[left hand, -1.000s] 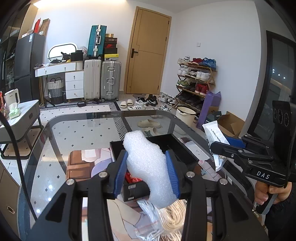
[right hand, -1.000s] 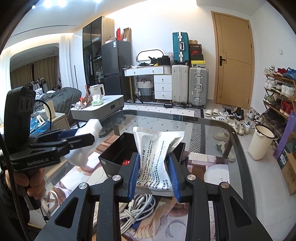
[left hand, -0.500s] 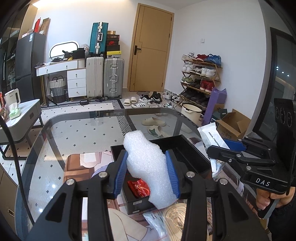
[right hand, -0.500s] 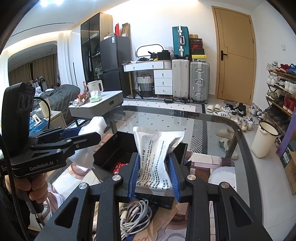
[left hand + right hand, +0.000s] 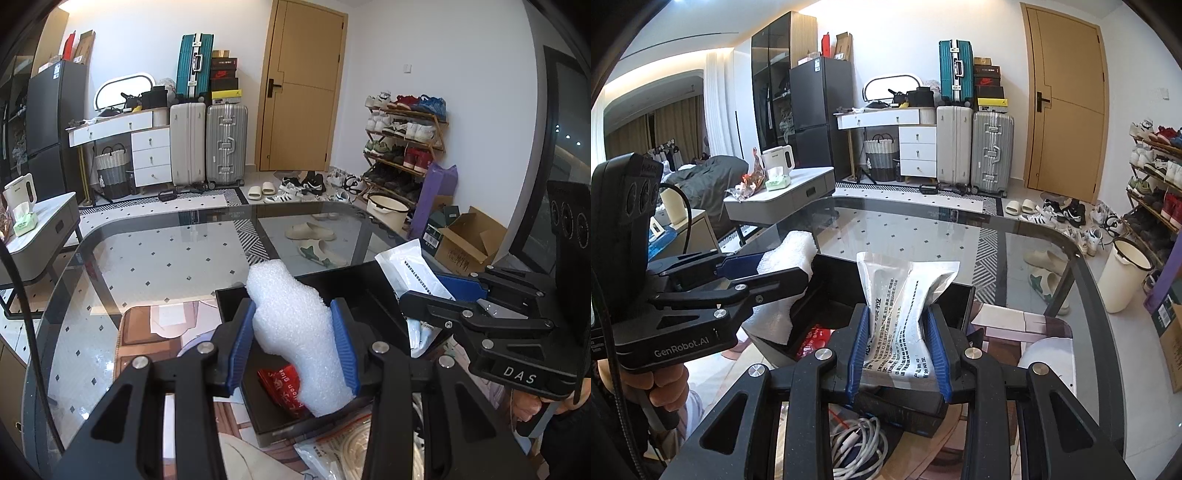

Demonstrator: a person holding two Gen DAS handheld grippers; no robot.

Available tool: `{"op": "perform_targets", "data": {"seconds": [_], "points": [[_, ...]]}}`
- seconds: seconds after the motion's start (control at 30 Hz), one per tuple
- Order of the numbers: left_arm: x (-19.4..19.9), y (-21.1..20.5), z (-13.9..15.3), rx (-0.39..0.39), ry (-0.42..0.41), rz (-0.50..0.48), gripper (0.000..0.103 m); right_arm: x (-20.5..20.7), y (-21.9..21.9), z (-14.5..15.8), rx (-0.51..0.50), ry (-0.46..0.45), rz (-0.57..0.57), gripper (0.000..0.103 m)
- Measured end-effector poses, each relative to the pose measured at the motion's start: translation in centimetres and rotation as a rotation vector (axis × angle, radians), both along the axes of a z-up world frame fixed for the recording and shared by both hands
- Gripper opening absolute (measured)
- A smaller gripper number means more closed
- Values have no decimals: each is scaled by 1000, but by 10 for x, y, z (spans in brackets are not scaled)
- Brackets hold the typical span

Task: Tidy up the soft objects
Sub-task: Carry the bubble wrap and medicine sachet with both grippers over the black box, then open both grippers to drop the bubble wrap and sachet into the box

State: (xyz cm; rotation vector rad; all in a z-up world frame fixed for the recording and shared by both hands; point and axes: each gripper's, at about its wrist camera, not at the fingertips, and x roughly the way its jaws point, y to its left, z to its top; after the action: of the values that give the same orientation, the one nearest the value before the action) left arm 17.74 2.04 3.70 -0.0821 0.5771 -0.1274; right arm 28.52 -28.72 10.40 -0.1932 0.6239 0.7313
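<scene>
Left gripper (image 5: 295,343) fingers clamped a white foam piece (image 5: 295,332), held over the left part of the open black box (image 5: 373,291) on the glass table (image 5: 166,258). Red packet (image 5: 284,384) lay inside the box. Right gripper (image 5: 897,347) fingers pinched a white printed pouch (image 5: 901,306) above the box's right side.

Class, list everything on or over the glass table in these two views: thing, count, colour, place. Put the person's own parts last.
foam piece: one, white, between the left gripper's pads, over the box
printed pouch: one, white, between the right gripper's pads, over the box
box: one, black, open, on the table
red packet: one, inside the box
cable: one coil, white, before the box
glass table: one, dark-rimmed
left gripper: black, blue pads
right gripper: black, blue pads
hand: one, on the left gripper's handle
</scene>
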Motion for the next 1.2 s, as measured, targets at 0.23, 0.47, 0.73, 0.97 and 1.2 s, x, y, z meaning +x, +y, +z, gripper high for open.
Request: {"op": "perform_targets", "data": {"seconds": [0.23, 0.47, 0.73, 0.97, 1.2], "points": [[11, -3, -7, 16, 18, -17, 41, 12, 9, -8, -23, 16, 6, 32], [21, -8, -13, 34, 43, -38, 41, 22, 14, -19, -50, 35, 14, 32], [28, -9, -22, 40, 75, -45, 41, 31, 23, -33, -85, 49, 24, 32], [29, -12, -23, 59, 75, -52, 41, 34, 24, -36, -101, 46, 23, 32], [30, -16, -22, 98, 90, -39, 53, 32, 21, -30, -115, 16, 24, 44]]}}
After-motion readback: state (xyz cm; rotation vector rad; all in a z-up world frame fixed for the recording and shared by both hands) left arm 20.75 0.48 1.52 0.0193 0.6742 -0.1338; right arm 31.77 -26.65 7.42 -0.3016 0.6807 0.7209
